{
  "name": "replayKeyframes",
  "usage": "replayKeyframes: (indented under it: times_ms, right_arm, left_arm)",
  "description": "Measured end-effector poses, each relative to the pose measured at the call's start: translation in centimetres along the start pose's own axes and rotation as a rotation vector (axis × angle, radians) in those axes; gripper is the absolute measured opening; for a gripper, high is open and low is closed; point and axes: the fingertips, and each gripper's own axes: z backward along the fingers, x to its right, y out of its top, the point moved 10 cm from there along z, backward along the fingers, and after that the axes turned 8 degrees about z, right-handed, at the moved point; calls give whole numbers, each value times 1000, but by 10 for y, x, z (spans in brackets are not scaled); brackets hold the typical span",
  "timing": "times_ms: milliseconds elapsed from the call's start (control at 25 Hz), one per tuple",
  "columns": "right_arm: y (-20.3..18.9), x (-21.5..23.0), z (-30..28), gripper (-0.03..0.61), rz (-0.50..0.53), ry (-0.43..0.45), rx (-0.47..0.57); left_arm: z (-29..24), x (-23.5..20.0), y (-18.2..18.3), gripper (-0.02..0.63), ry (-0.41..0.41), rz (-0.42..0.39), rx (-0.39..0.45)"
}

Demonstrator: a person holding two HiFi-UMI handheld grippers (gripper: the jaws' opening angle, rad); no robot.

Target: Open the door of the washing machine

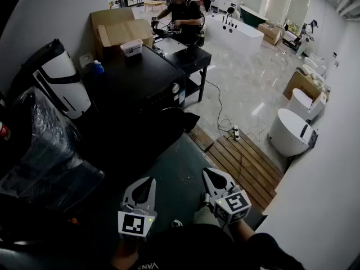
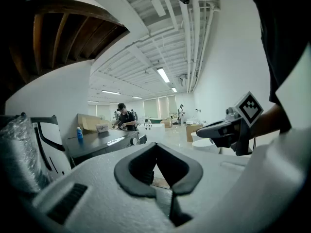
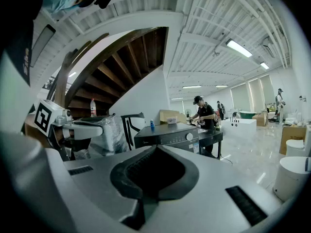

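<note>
Black washing machine stands ahead of the person holding the grippers, control knob on the front corner. Its front is in deep shadow, so the door is hard to make out. Left of the washing machine sits a big plastic-wrapped bundle, with a white-and-black appliance leaning behind that. Just beyond the washing machine is a black table, and a person works at its far side. Cardboard boxes are stacked behind the washing machine. Wooden slat decking lies on the floor to its right, and a round white tub stands further right.

Left gripper and right gripper are side by side in front of the washing machine, well apart from it and aimed roughly its way. Both have their jaws pressed together with nothing between them.

A small white box sits on the washing machine's back edge, and a blue bottle stands at its back left corner.
</note>
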Motion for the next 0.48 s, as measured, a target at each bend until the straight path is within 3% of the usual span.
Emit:
replayKeyframes:
  times_ms: [120,240,320,400,440,480]
  right_arm:
    - [4,-1,-8,6,-50,13,16]
    - [4,4,-18,16,-9,36,23]
    - [3,10,-26,107,14,46,18]
    - [3,21,-35,116,15,42,19]
    - [2,27,-41,141,16,44,12]
    - [3,33,-47,167,22,52,-1]
  left_arm:
    - [-2,-5,0,17,-48,36,34]
    - [-11,-9,-4,20,-82,45,18]
    - [-21,-11,-8,20,-84,39,-7]
    - [-32,-13,-12,23,-69,48,-23]
    - [-39,-15,-13,46,-60,58,-30]
    - [-47,-17,-15,124,-53,69,-39]
